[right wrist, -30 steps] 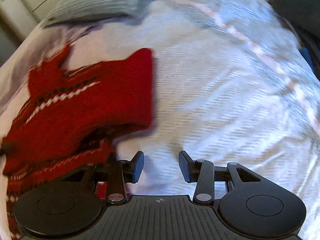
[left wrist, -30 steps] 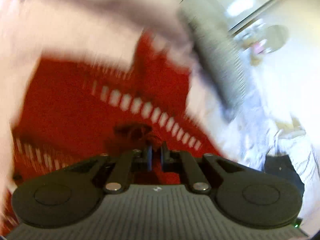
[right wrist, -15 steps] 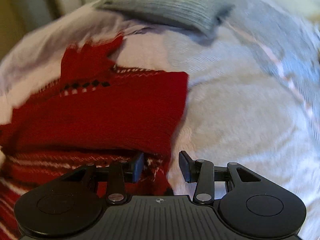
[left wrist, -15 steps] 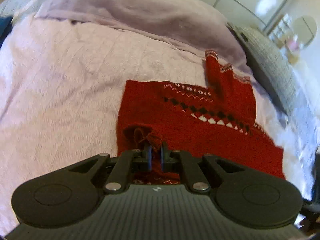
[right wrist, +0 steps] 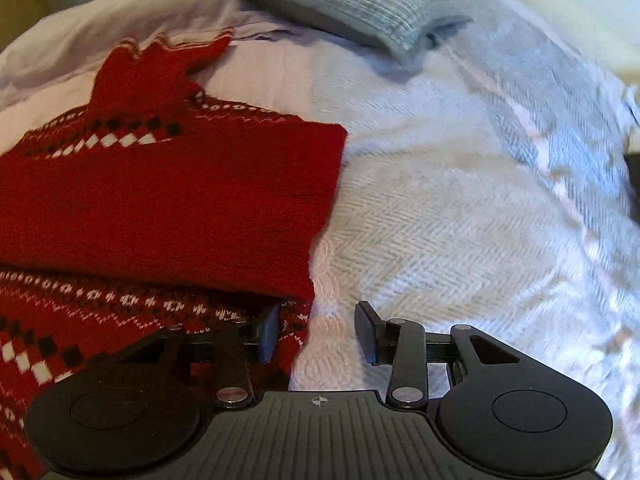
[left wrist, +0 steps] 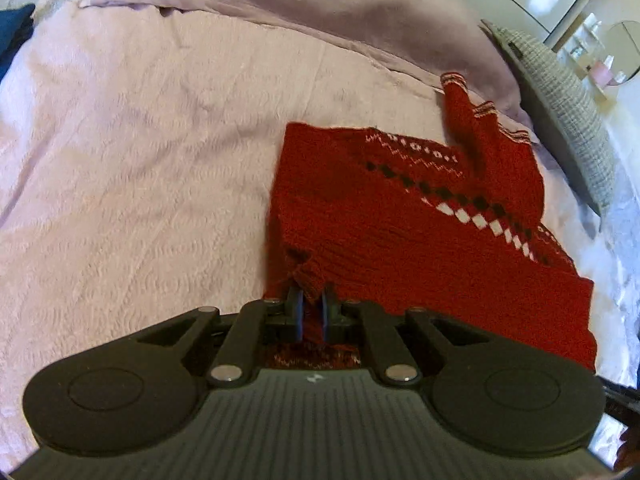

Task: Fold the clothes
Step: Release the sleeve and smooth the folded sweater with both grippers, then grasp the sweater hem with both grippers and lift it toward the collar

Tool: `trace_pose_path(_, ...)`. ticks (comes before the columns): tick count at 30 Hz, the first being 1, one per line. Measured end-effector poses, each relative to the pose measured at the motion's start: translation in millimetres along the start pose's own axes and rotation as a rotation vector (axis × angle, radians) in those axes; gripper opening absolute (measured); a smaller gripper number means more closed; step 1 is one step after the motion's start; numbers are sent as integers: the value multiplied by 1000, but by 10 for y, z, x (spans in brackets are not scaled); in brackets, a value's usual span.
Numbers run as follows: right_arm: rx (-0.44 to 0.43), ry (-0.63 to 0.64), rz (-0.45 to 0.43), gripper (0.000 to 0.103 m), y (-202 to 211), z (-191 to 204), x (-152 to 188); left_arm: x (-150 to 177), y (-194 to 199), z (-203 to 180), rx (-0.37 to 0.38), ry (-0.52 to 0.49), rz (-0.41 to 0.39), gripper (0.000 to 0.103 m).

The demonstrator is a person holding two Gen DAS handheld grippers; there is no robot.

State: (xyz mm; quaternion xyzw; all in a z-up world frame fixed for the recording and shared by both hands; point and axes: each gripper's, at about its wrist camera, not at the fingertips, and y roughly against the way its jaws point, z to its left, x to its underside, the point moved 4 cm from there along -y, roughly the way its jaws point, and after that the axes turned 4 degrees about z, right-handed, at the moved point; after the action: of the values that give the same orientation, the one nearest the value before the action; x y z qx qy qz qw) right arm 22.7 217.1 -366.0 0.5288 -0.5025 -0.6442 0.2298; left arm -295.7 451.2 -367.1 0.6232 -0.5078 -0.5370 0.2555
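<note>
A red knit sweater (left wrist: 400, 224) with white and black diamond bands lies partly folded on the bed, its sleeves pointing to the far pillows. My left gripper (left wrist: 311, 308) is shut on a bunched edge of the sweater at its near left corner. In the right wrist view the sweater (right wrist: 168, 200) fills the left half, one layer folded over a patterned layer. My right gripper (right wrist: 318, 330) is open, its left finger (right wrist: 269, 334) tucked at the sweater's right edge, its right finger over bare bedcover.
The bed has a pale pink textured cover (left wrist: 120, 180) and a lilac duvet (left wrist: 320, 8) at the head. A grey ribbed pillow (right wrist: 340, 0) lies at the far side. A dark object (right wrist: 634, 176) sits at the right edge.
My left gripper pulled the sweater's edge back over the garment and laid it down flat. My right gripper moved left to the sweater's right edge, still open.
</note>
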Motion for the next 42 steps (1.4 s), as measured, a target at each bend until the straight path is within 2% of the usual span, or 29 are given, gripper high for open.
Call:
trace_pose_path(5, -24, 4, -5, 39, 227, -18, -91, -80, 162, 26, -17, 4, -25, 13)
trace_pose_path(9, -61, -40, -58, 39, 416, -19, -206, -201, 418, 24, -88, -7, -123, 13)
trace_pose_path(11, -91, -59, -89, 39, 442, 12, -280, -238, 493, -45, -85, -45, -162, 13)
trace_pose_path(13, -119, -61, -105, 39, 410, 60, -343, -217, 413, -153, -45, -96, -138, 13)
trace_pose_path(15, -127, -42, -73, 39, 208, 127, -350, -127, 165, -254, -27, -172, -63, 14)
trace_pose_path(17, -116, -25, -24, 39, 3, 152, -352, -40, -100, -266, -66, -232, 7, 18)
trace_pose_path(18, -99, -16, 12, 40, -96, 134, -351, -28, -189, -227, -98, -229, 32, 14)
trace_pose_path(19, -82, -7, 48, 40, -194, 116, -351, -52, -205, -183, -99, -203, 36, 12)
trace_pose_path(22, -108, -62, 40, 40, -126, -67, -510, -267, -50, -108, -80, -135, -28, 13)
trace_pose_path(24, -121, -94, 37, 40, -113, -196, -646, -480, -10, -119, -88, -141, -47, 18)
trace_pose_path(29, -185, -119, 52, 40, -408, -337, -1257, -1120, -319, -485, 24, -177, -1, 32)
trace_pose_path(31, -282, -160, 48, 39, -563, -288, -1557, -1332, -509, -692, 88, -184, 26, 38)
trace_pose_path(34, -468, -248, 36, 40, -805, -158, -1973, -1643, -840, -916, 184, -157, 60, 42)
trace_pose_path(36, -562, -293, 27, 40, -979, -55, -2245, -1838, -1048, -1039, 219, -145, 66, 43)
trace_pose_path(42, -651, -322, 17, 40, -1455, 232, -2786, -2279, -1570, -1293, 275, -96, 90, 45)
